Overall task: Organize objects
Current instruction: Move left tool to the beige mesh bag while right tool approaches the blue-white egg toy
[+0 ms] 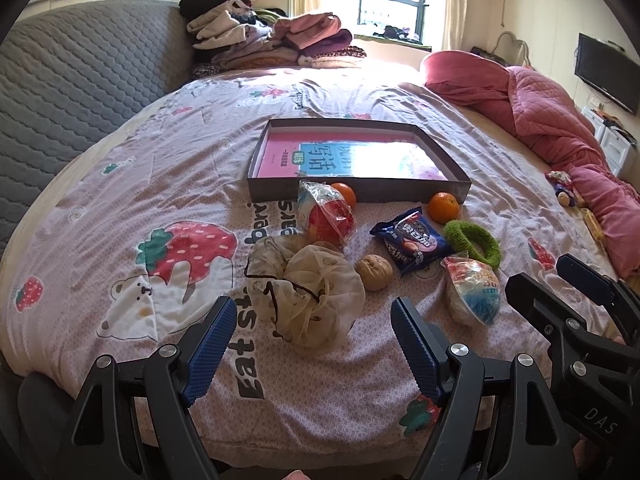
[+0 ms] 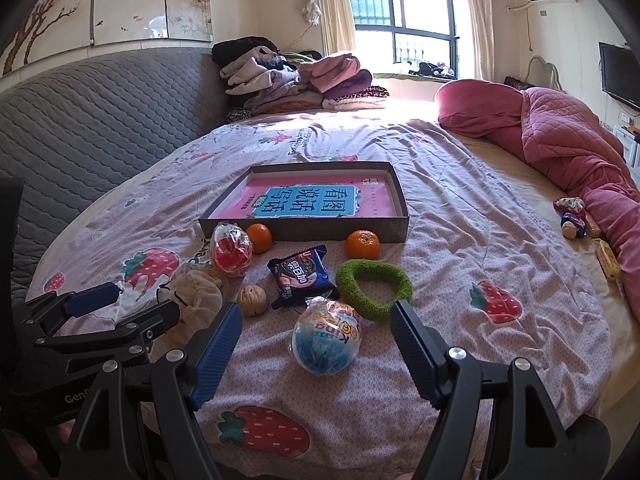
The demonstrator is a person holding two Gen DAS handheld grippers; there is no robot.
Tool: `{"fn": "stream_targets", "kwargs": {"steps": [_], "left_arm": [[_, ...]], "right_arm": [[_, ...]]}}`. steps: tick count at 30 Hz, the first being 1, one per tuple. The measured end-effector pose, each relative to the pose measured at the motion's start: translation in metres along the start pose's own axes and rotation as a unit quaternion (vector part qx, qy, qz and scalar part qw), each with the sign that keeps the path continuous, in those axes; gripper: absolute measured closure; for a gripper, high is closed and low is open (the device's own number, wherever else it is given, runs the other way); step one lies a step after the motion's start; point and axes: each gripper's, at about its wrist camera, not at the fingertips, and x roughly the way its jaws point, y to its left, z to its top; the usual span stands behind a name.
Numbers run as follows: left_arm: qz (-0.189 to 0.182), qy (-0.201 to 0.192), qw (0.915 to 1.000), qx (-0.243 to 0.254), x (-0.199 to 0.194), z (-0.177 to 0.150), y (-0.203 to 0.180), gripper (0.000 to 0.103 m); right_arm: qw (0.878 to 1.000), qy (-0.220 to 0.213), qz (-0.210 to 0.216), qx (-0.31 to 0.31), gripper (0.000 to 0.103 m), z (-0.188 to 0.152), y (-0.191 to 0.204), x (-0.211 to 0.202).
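Observation:
On the bedspread a shallow grey tray [image 1: 280, 192] [image 2: 304, 230] holds a pink book [image 1: 280, 156] [image 2: 304, 200]. In front of it lie two oranges [image 1: 442, 207] [image 2: 362, 245], a red-filled wrapped ball [image 1: 326, 216] [image 2: 231, 250], a blue snack packet [image 1: 412, 240] [image 2: 300, 278], a walnut [image 1: 374, 272] [image 2: 252, 300], a green fuzzy ring [image 1: 476, 242] [image 2: 374, 286], a cream mesh pouch [image 1: 308, 300] [image 2: 196, 304] and a blue-filled wrapped ball [image 1: 476, 296] [image 2: 326, 338]. My left gripper [image 1: 310, 312] is open just short of the pouch. My right gripper [image 2: 316, 316] is open around the blue ball.
A grey quilted headboard [image 1: 80, 80] runs along the left. Folded clothes [image 1: 272, 40] are piled at the far end of the bed. A pink quilt [image 1: 552, 120] and a small doll [image 2: 572, 216] lie at the right. A TV [image 2: 618, 74] hangs on the right wall.

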Motion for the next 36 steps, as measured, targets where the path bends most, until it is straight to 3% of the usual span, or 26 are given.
{"fn": "stream_targets", "kwargs": {"steps": [21, 36], "left_arm": [[-0.014, 0.073, 0.9971, -0.018, 0.033, -0.021, 0.016, 0.023], [-0.014, 0.053, 0.9979, -0.034, 0.048, -0.011, 0.025, 0.023]], "right_arm": [[0.998, 0.055, 0.023, 0.016, 0.027, -0.022, -0.004, 0.027], [0.995, 0.069, 0.013, 0.074, 0.027, -0.018, -0.020, 0.052]]}}
